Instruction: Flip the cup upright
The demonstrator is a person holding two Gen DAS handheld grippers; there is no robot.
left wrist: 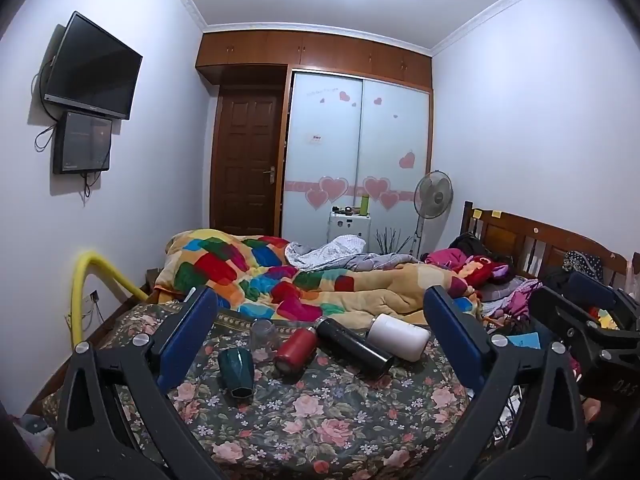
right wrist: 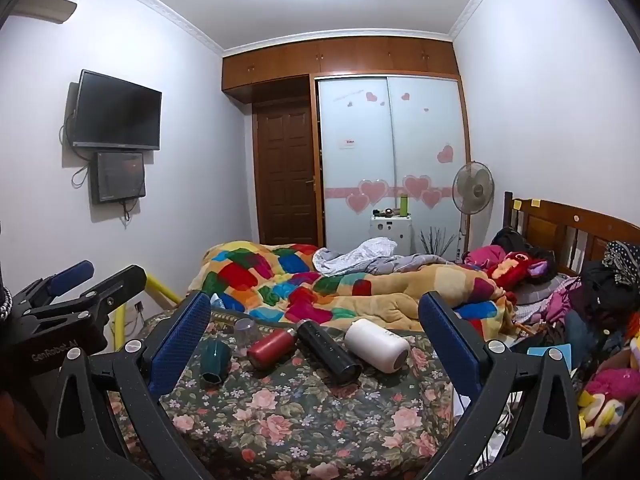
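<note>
Several cups and bottles lie on the floral bedspread (left wrist: pixel 320 420). A dark green faceted cup (left wrist: pixel 237 372) lies on its side, seen too in the right wrist view (right wrist: pixel 215 360). Beside it lie a red bottle (left wrist: pixel 295 350), a black flask (left wrist: pixel 354 347) and a white tumbler (left wrist: pixel 398 337), with a clear glass (left wrist: pixel 263 332) behind. My left gripper (left wrist: pixel 320 308) is open and empty, held back from them. My right gripper (right wrist: pixel 316 312) is open and empty, also short of them. The right gripper shows at the right edge of the left wrist view (left wrist: pixel 592 320).
A colourful quilt (left wrist: pixel 280 276) is heaped behind the cups. Clothes and toys (right wrist: pixel 600 320) crowd the right side by the wooden headboard (right wrist: pixel 568 228). A yellow rail (left wrist: pixel 86 280) stands at the bed's left edge. A fan (left wrist: pixel 433 196), wardrobe and door stand at the back.
</note>
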